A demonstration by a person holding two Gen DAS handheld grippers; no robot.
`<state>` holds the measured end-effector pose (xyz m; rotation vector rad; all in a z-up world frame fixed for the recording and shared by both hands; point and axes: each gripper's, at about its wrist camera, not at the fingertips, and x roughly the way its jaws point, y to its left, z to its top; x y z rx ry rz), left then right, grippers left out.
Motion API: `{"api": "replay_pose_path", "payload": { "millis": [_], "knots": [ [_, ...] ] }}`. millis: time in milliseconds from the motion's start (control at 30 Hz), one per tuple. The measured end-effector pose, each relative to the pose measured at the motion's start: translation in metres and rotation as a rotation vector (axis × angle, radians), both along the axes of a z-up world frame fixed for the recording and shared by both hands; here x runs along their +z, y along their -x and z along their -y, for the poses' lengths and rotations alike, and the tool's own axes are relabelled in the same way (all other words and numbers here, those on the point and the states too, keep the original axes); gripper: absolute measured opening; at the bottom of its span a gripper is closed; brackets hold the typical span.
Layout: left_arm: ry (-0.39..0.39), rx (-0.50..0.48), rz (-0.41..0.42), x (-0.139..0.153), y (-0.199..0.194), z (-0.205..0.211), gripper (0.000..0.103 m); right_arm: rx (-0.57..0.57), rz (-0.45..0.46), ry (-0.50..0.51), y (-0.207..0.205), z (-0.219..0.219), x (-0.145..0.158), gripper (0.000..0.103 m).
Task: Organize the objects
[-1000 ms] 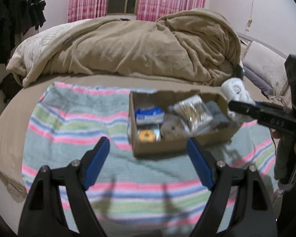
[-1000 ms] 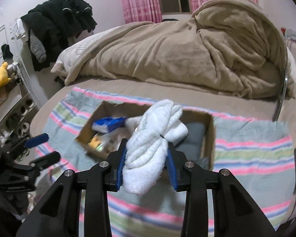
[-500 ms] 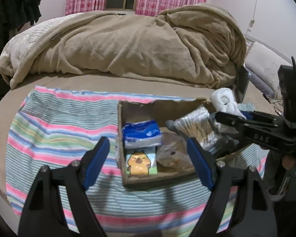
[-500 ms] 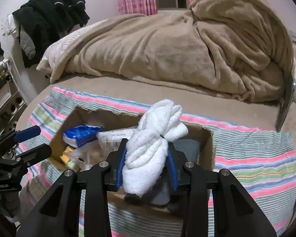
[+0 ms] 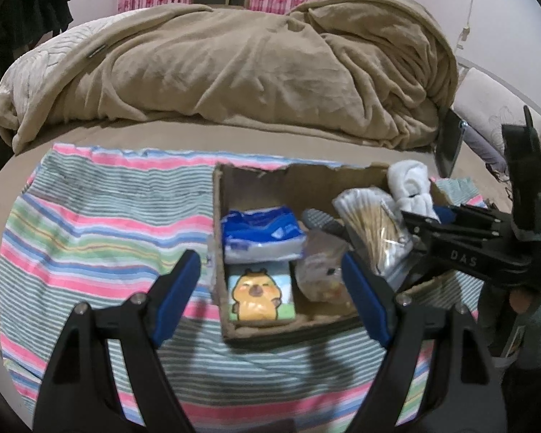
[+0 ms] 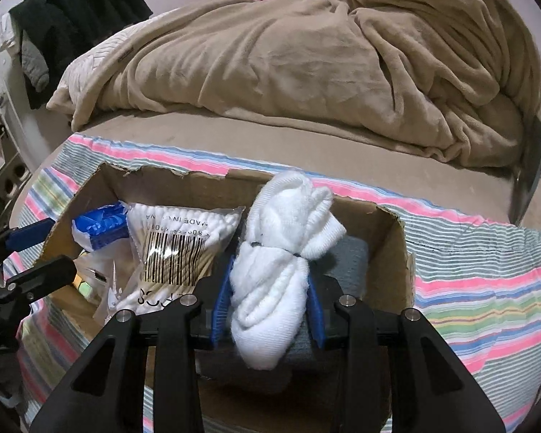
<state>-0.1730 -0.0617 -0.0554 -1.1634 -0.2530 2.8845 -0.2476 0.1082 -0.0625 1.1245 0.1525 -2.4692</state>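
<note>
White socks held over a cardboard box on a striped cloth.

The striped cloth point(image 5: 101, 223) is spread under the cardboard box point(image 6: 391, 252); the rolled white socks point(image 6: 281, 270) are clamped in the right gripper point(image 6: 268, 306) above the box's right end, over grey fabric; the left gripper point(image 5: 270, 296) is spread wide and holds nothing; a cartoon packet point(image 5: 258, 296) is seen plainly only in the left view, a barcoded swab bag point(image 6: 176, 249) only in the right.

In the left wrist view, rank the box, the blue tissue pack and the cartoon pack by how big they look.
1. Box, clearly largest.
2. Blue tissue pack and cartoon pack look alike; the cartoon pack sits nearer the camera, so no ranking.
</note>
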Motion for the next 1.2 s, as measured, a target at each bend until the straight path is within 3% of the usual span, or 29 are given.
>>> {"api": "replay_pose_path", "payload": {
  "millis": [67,233,767,1067,1200],
  "knots": [
    [-0.001,0.002,-0.006,0.004,-0.004,0.001,0.082,-0.007,-0.005,-0.002,-0.003,0.001,0.004,0.045],
    [-0.013,0.007,-0.024,0.014,-0.019,0.004,0.082,-0.020,-0.025,0.035,-0.015,-0.004,0.018,0.069],
    [-0.036,-0.009,-0.083,0.049,-0.099,-0.014,0.082,-0.032,-0.045,0.103,-0.109,-0.021,0.050,0.070],
    [-0.044,0.015,-0.083,0.046,-0.144,-0.023,0.082,-0.035,-0.040,0.111,-0.161,-0.026,0.053,0.070],
    [-0.010,0.048,-0.079,0.035,-0.162,-0.028,0.082,-0.060,-0.048,0.111,-0.179,-0.032,0.051,0.070]
  ]
}}
